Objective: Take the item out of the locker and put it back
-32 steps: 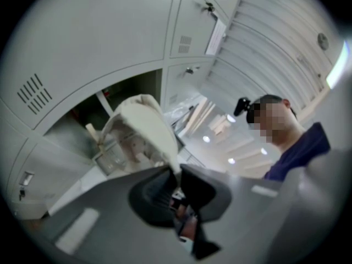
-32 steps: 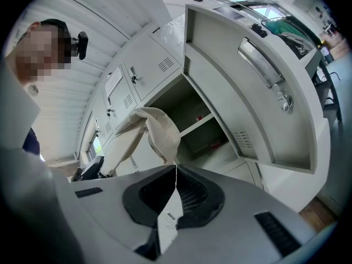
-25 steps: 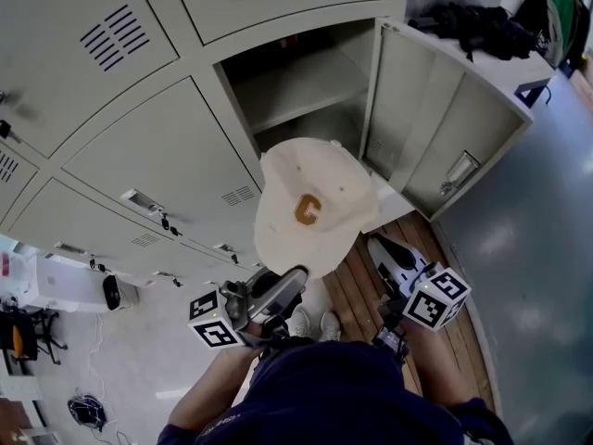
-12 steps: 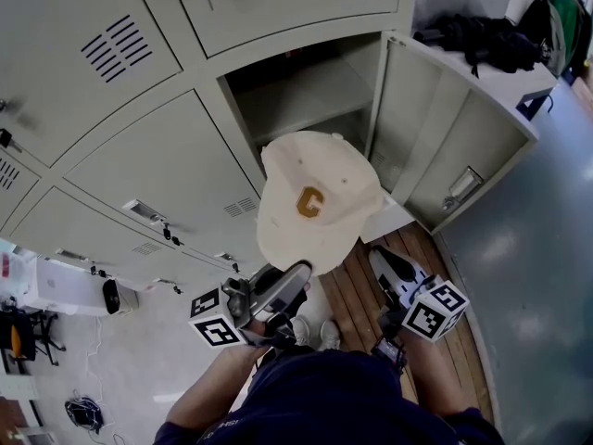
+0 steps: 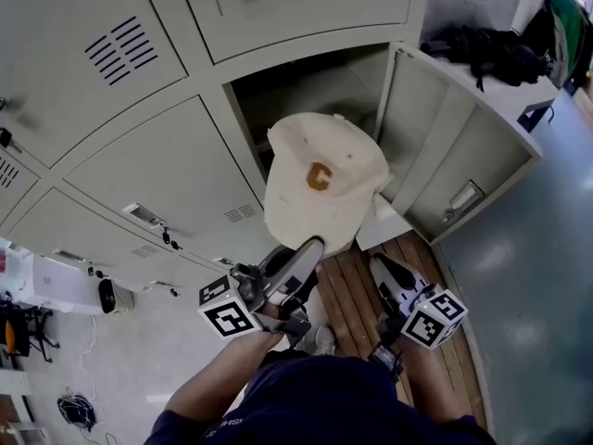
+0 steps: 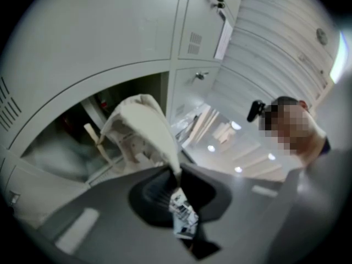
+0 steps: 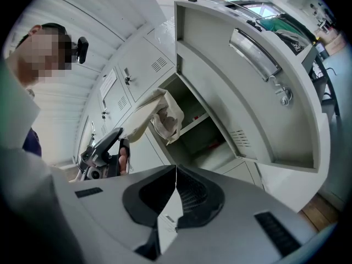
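Observation:
A cream cap (image 5: 324,179) with an orange letter on its front hangs in the air before the open locker compartment (image 5: 306,86). My left gripper (image 5: 313,248) is shut on the edge of the cap's brim from below. In the left gripper view the cap (image 6: 144,126) rises from the pinched jaws, with the locker opening (image 6: 66,147) behind it. My right gripper (image 5: 382,267) sits lower right, apart from the cap, jaws shut on nothing. The right gripper view shows the cap (image 7: 164,113) in front of the locker's shelf (image 7: 199,121).
The locker door (image 5: 454,146) stands swung open to the right. Closed locker doors (image 5: 157,160) fill the left. A black bag (image 5: 486,31) lies on a surface beyond the door. A wooden platform (image 5: 357,281) runs under the lockers, and the person's shoes (image 5: 324,337) are below.
The left gripper has lifted the cap up and closer to the open compartment. The right gripper has barely moved.

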Available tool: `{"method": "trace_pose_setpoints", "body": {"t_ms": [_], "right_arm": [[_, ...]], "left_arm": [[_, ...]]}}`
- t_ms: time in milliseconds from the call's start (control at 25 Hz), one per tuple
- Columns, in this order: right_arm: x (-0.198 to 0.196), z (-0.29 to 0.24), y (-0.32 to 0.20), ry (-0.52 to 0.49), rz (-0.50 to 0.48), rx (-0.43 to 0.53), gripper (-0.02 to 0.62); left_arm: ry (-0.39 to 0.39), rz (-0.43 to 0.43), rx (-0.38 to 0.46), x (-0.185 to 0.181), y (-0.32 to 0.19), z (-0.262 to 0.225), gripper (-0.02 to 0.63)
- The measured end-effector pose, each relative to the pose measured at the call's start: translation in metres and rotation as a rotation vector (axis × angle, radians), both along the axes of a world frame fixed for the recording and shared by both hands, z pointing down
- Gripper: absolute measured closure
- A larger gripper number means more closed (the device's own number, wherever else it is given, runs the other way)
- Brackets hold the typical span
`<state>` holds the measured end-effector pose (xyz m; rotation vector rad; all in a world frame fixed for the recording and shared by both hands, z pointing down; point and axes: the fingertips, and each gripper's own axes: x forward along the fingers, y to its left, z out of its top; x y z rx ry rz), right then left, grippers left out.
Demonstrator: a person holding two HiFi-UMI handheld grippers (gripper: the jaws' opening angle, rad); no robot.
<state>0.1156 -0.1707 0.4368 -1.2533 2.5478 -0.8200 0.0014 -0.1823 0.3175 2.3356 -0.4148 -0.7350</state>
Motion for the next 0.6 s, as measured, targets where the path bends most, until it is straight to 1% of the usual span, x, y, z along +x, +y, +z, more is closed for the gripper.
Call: {"method": "trace_pose_setpoints", "body": {"t_ms": [240,600], "right_arm": [[0.005,0.001,-0.005,0.008,0.002,-0.004,0.589],[0.006,-0.004,-0.012,0.012,-0.008,0.003,0.589]], "left_arm": [[0.014,-0.045,0.002,0.005,-0.021,-0.008,0.586],[-0.005,-0.114,0.024,0.017,-0.056,-0.02,0.586]]}}
